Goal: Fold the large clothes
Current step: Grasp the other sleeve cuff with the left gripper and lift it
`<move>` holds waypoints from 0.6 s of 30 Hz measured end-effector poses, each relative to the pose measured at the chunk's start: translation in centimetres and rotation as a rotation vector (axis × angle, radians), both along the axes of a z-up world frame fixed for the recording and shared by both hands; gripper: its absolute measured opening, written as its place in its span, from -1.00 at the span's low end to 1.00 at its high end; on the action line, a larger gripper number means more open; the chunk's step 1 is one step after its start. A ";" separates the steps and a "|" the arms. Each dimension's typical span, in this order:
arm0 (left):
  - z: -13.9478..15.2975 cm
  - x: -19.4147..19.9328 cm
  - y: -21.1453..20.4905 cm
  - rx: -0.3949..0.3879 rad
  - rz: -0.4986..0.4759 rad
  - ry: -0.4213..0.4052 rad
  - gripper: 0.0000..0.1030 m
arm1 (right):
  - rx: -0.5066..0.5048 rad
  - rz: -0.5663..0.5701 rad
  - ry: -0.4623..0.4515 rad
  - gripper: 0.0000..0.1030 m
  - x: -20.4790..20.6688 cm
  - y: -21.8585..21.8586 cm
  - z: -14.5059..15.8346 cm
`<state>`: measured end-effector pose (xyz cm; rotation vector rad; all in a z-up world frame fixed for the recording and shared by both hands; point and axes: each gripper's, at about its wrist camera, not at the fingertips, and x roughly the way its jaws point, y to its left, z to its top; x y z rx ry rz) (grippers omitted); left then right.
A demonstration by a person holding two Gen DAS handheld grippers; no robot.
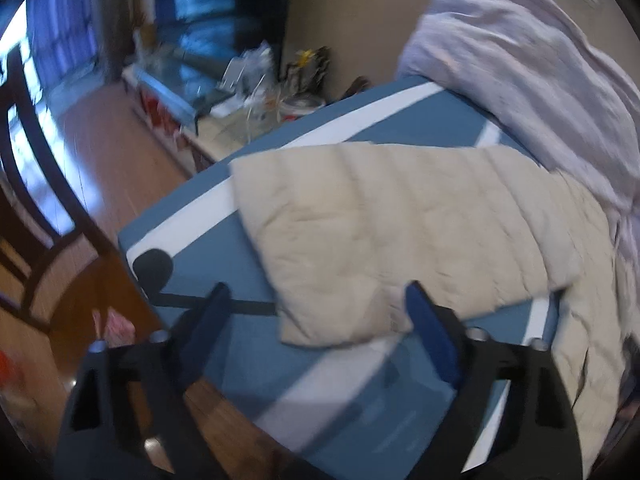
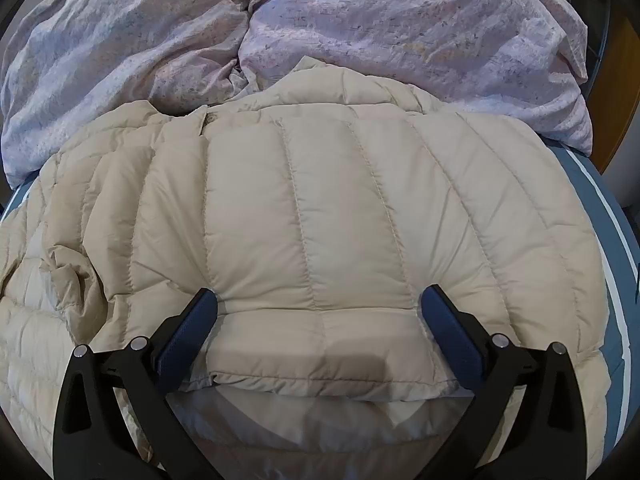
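Note:
A beige quilted puffer jacket (image 2: 320, 200) lies spread on a bed with a blue, white-striped sheet (image 2: 612, 240). In the right wrist view my right gripper (image 2: 319, 298) is open wide, its fingertips resting on the jacket on either side of a folded edge near me. In the left wrist view one sleeve (image 1: 380, 224) stretches across the sheet (image 1: 360, 128) toward the bed's corner. My left gripper (image 1: 316, 298) hangs open over the cuff end. The cuff lies between the fingers, near the right one and clear of the left. The view is blurred.
A crumpled lilac duvet (image 2: 360, 32) is heaped behind the jacket, also the duvet (image 1: 520, 60) at upper right. Beyond the bed's corner are a wooden floor (image 1: 108, 140), a dark wooden chair (image 1: 36, 184) and a low cluttered cabinet (image 1: 240, 92).

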<state>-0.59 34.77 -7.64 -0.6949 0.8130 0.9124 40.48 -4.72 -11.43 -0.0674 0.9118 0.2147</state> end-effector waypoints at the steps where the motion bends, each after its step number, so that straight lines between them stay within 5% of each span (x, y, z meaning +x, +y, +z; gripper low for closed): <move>1: -0.3 -0.3 0.2 -0.023 0.012 -0.013 0.47 | 0.002 -0.001 0.000 0.97 0.0 0.0 0.0; 7: 0.0 0.2 0.9 -0.015 0.030 -0.048 0.22 | 0.013 -0.004 0.000 0.97 0.0 0.0 -0.1; 14: -0.4 1.2 1.4 -0.024 0.035 -0.055 -0.70 | 0.021 -0.009 0.000 0.97 0.1 0.1 -0.1; 18: 0.6 2.3 0.7 0.012 0.022 -0.030 -0.89 | 0.027 -0.011 -0.001 0.97 0.1 0.1 -0.1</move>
